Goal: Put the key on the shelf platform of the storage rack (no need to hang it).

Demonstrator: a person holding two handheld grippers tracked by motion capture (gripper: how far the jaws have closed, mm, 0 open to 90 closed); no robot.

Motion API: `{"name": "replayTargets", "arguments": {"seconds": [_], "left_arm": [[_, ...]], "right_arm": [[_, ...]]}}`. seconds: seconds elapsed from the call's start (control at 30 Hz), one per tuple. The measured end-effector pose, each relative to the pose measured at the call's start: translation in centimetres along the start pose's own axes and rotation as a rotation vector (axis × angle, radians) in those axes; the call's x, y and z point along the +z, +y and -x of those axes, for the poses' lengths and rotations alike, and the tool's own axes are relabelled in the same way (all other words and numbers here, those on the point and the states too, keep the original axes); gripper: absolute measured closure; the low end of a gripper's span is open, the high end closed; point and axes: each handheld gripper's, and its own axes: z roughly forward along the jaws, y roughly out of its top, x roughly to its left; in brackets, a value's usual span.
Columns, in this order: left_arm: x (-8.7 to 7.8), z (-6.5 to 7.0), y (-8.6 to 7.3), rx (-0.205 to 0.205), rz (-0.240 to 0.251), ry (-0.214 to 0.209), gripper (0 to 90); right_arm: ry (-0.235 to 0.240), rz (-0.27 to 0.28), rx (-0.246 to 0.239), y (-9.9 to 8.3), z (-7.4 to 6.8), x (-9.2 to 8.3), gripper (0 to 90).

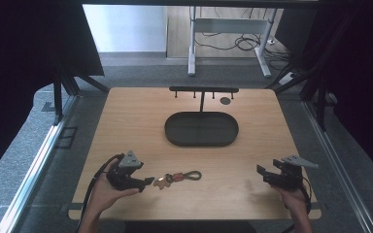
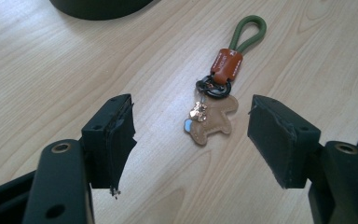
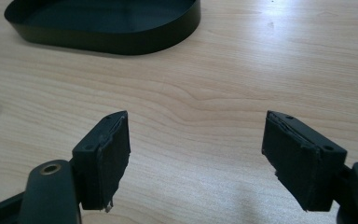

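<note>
Left gripper released at the keyring
Keyring lies flat near the table's front edge; right gripper gapes over bare wood.

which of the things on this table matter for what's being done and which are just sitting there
In the job:
- keychain with a bear charm and green loop, lying ahead of the open left tool
- left tool

Lying about:
- black oval tray
- black hook rack
- right tool, open over bare wood
</note>
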Motion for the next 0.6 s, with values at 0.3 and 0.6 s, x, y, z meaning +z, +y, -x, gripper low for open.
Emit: {"name": "replayTargets", "arguments": {"seconds": [0.3, 0.6], "left_arm": [[0.8, 0.0, 2.1, 0.018, 0.002, -0.038, 32.4], [0.9, 1.5, 5.8, 0.085, 0.016, -0.199, 34.8]], "right_arm": [[-0.018, 0.031, 0.045, 0.0, 0.6, -1.0, 22.9], [-0.009, 0.05, 0.037, -0.1, 0.7, -1.4, 23.9]]}}
